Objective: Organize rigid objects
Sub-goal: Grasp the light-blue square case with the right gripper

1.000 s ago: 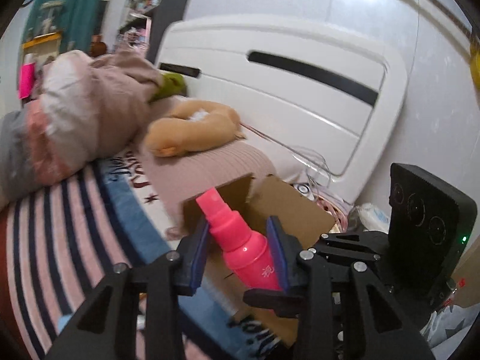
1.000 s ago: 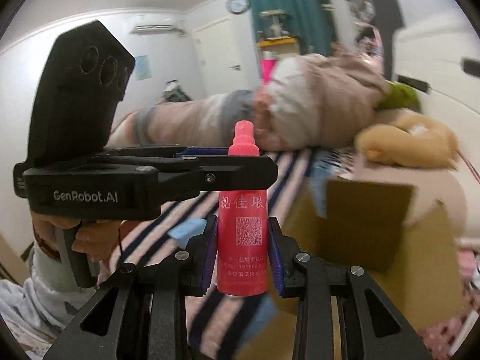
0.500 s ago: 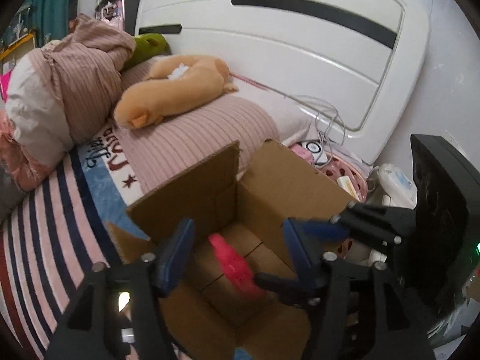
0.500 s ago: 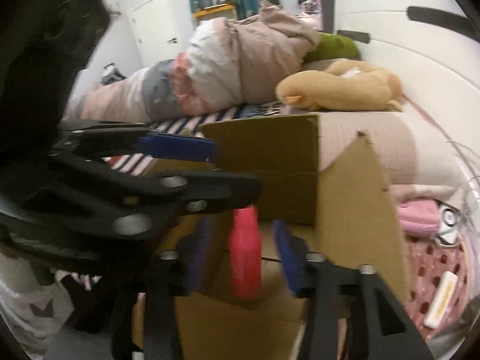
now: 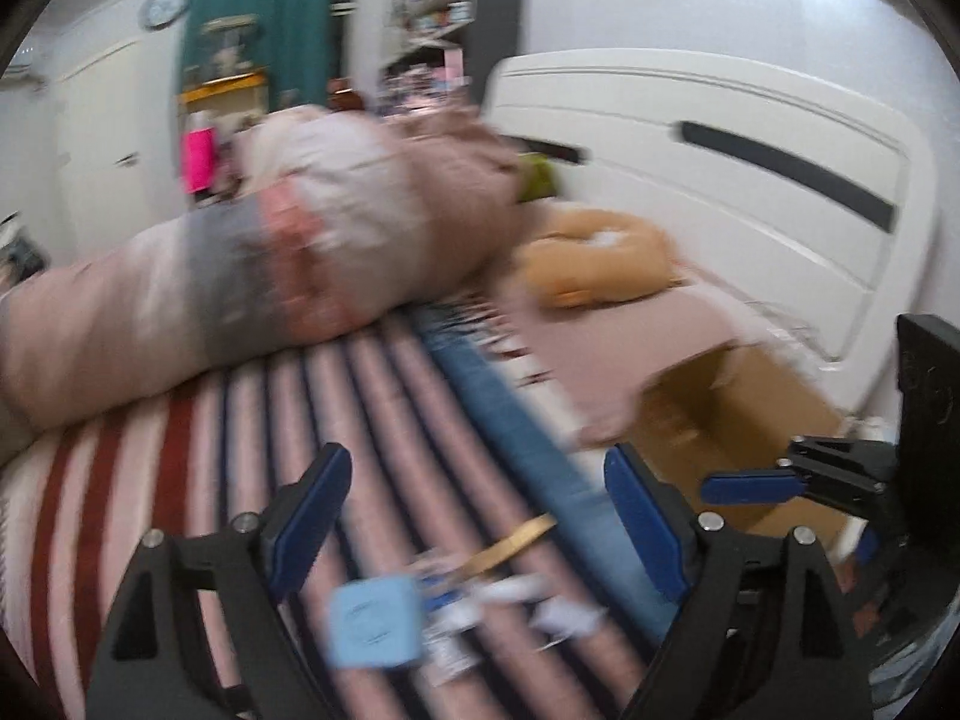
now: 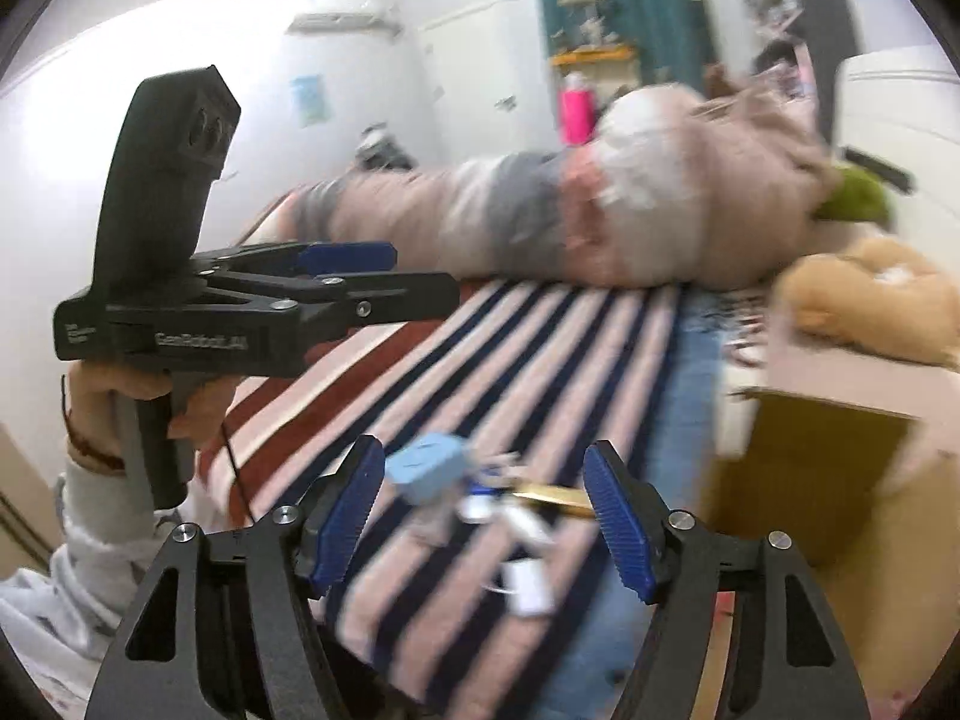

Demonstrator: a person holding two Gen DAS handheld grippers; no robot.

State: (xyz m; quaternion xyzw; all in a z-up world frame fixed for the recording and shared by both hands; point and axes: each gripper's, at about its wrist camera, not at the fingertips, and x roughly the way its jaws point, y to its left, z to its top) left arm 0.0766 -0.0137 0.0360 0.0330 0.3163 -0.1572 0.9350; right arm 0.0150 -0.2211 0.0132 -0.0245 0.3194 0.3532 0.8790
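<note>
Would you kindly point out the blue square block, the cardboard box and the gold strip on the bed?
blue block [image 5: 373, 623]: left wrist view, flat top face.
cardboard box [image 6: 822, 468]: right wrist view, brown side flap.
gold strip [image 5: 510, 543]: left wrist view, middle.

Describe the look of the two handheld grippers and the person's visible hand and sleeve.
Both the left gripper and right gripper are black frames with ribbed blue fingers and silver screws. White "GenRobot.AI" lettering marks the left one's side; the hand has a light grey sleeve.
</note>
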